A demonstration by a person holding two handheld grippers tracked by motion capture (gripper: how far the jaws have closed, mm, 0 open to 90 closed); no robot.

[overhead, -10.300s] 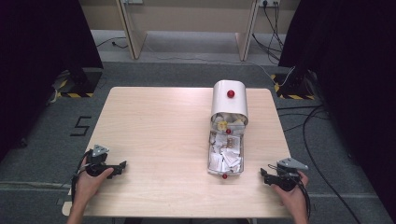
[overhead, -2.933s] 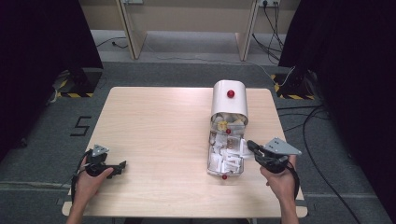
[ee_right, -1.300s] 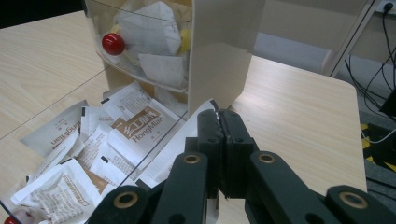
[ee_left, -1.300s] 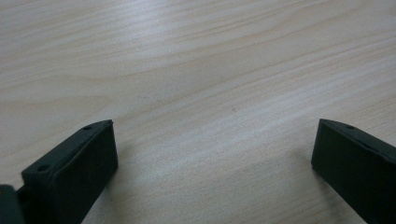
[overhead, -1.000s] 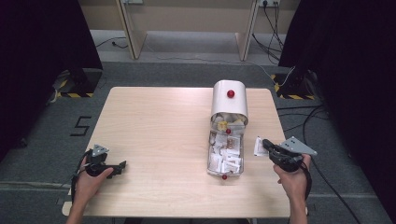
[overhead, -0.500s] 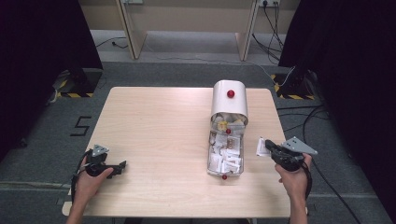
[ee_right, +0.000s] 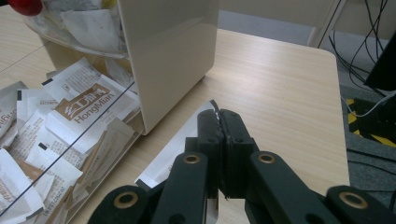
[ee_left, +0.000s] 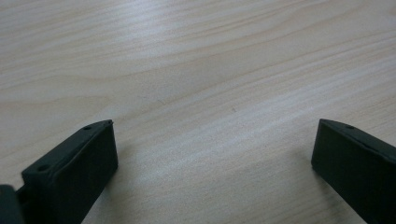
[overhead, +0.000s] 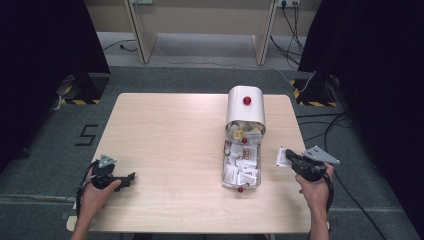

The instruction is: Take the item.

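**Inspector:** Start with the item in hand. Where is it?

**Assistant:** A white sachet [ee_right: 180,142], pinched at one end between the jaws of the right gripper [ee_right: 219,116]. In the high view the sachet [overhead: 281,157] sits just right of the clear drawer [overhead: 241,167], over bare table, apart from the drawer's wall. The jaws are pressed together with only the thin packet between them. An end grip suits a flat, limp thing; it leaves most of the packet free to be laid down.

**Inspector:** And the source?

**Assistant:** The drawer stands pulled out of the cream dispenser box [overhead: 245,104], full of similar printed sachets [ee_right: 74,112]. The red knob [overhead: 240,189] on its front faces the person, which keeps the stock within easy reach. My judgement: the packet was meant to come out of that stock and is to be set on the table [overhead: 170,145] beside it.

**Inspector:** Is the packet touching the tabletop?

**Assistant:** I cannot say for certain; its far end looks low, possibly resting, but the angle is poor.

**Inspector:** The other tool?

**Assistant:** The left gripper [overhead: 131,176] rests near the table's front left corner, well apart from the work, jaws spread wide over bare wood, holding nothing. It appears parked out of the way.
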